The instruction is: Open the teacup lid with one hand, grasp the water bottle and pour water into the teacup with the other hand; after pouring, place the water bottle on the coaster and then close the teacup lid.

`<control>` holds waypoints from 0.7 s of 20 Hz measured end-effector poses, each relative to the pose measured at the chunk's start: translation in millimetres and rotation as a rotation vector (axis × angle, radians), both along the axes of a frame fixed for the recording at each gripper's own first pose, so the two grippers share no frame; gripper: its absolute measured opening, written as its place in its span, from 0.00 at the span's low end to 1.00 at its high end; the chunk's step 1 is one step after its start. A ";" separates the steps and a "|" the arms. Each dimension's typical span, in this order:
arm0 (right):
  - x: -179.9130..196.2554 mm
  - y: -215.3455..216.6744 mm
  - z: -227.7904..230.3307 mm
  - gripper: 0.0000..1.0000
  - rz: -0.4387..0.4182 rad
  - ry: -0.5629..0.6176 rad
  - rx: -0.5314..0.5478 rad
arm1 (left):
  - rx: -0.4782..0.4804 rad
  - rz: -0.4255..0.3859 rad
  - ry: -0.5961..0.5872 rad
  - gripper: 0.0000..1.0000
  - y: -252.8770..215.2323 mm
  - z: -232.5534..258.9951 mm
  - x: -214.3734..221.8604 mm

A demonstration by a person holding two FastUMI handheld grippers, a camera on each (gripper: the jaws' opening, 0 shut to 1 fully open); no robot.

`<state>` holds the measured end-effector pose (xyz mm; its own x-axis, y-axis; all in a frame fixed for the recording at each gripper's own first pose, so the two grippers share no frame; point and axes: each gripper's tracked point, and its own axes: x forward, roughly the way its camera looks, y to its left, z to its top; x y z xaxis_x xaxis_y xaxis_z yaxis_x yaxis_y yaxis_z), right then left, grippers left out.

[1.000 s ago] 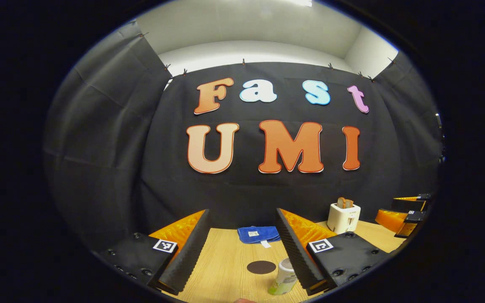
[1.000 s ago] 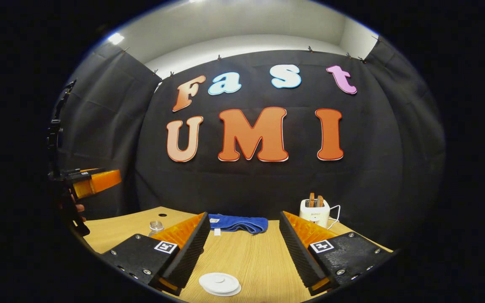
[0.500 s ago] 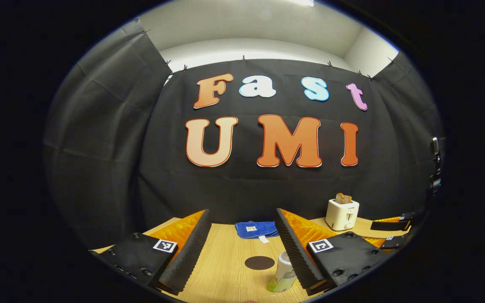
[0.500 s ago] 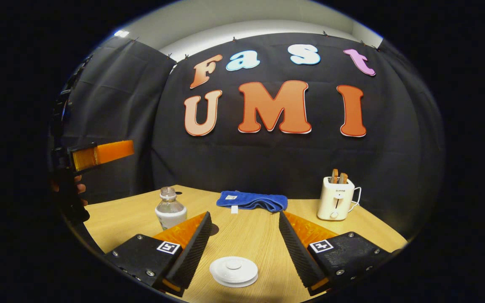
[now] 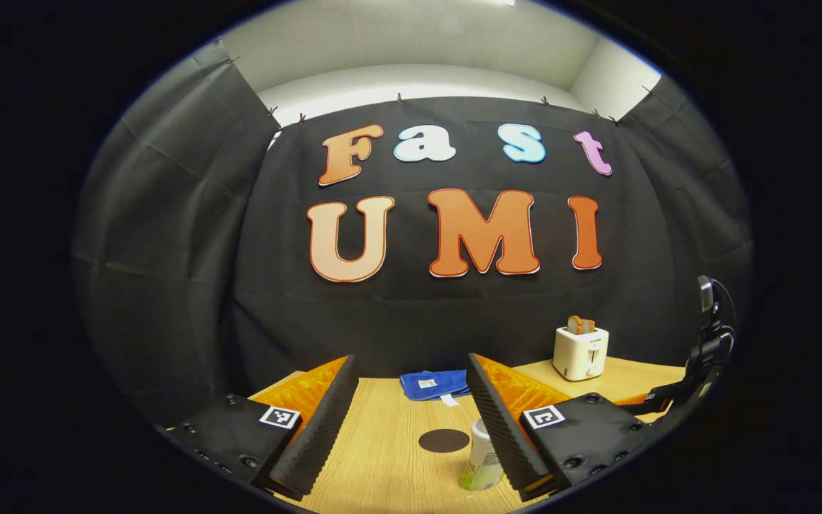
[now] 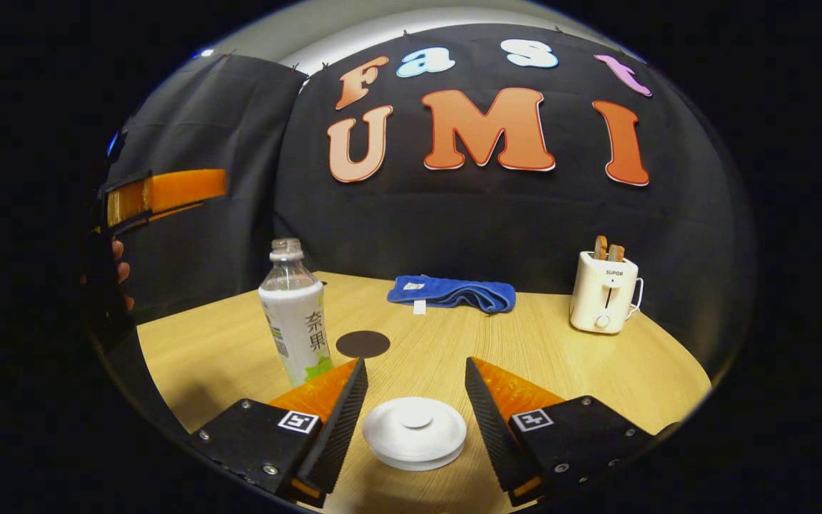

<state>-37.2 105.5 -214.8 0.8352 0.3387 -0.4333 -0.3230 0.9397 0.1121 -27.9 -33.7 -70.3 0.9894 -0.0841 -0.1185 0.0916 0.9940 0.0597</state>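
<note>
Teacup lid between right gripper's parted jaws, untouched

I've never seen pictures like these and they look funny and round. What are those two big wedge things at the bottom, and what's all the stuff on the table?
A person holds a grabbing tool in each hand, and each tool carries a small camera that looks out along its two fingers. Those fingers are the wedges.

In the left gripper view, the left tongs are open above the wooden table. In the right gripper view, the right tongs are open on either side of a white teacup lid, not touching it.

Also on the table: a water bottle standing upright, a dark round coaster, a blue cloth and a white toaster with bread in it.

Nothing is held.
</note>
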 end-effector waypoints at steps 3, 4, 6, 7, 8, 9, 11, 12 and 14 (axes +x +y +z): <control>-3.4 0.6 -16.7 0.75 0.018 0.030 -0.037 | 0.008 0.004 0.010 0.98 0.9 -6.7 -1.2; -4.9 -0.1 -19.2 0.73 0.020 0.036 -0.047 | 0.010 0.005 0.014 0.98 1.9 -7.6 -1.1; -4.3 0.9 -23.8 0.67 0.026 0.041 -0.055 | 0.014 0.006 0.018 0.98 2.8 -10.0 -0.5; -3.6 1.0 -26.0 0.61 0.027 0.046 -0.056 | 0.015 0.006 0.019 0.98 2.8 -10.9 -1.1; -3.8 1.7 -29.3 0.59 0.030 0.056 -0.060 | 0.019 0.006 0.020 0.98 3.3 -11.6 -1.7; -3.7 1.5 -32.2 0.53 0.034 0.067 -0.068 | 0.024 0.008 0.021 0.98 4.8 -12.1 -2.0; -4.0 3.1 -30.6 0.43 0.046 0.066 -0.072 | 0.029 0.014 0.018 0.97 7.6 -11.5 -1.7; -4.8 3.6 -30.7 0.41 0.052 0.067 -0.075 | 0.028 0.015 0.018 0.97 7.9 -11.0 -1.3; -2.7 3.2 -31.2 0.36 0.057 0.065 -0.080 | 0.022 0.008 0.026 0.98 5.8 -15.9 -1.4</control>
<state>-39.9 108.7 -246.0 0.7852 0.3467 -0.5131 -0.3704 0.9270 0.0596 -29.3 -27.9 -86.3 0.9866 -0.0737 -0.1456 0.0858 0.9932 0.0789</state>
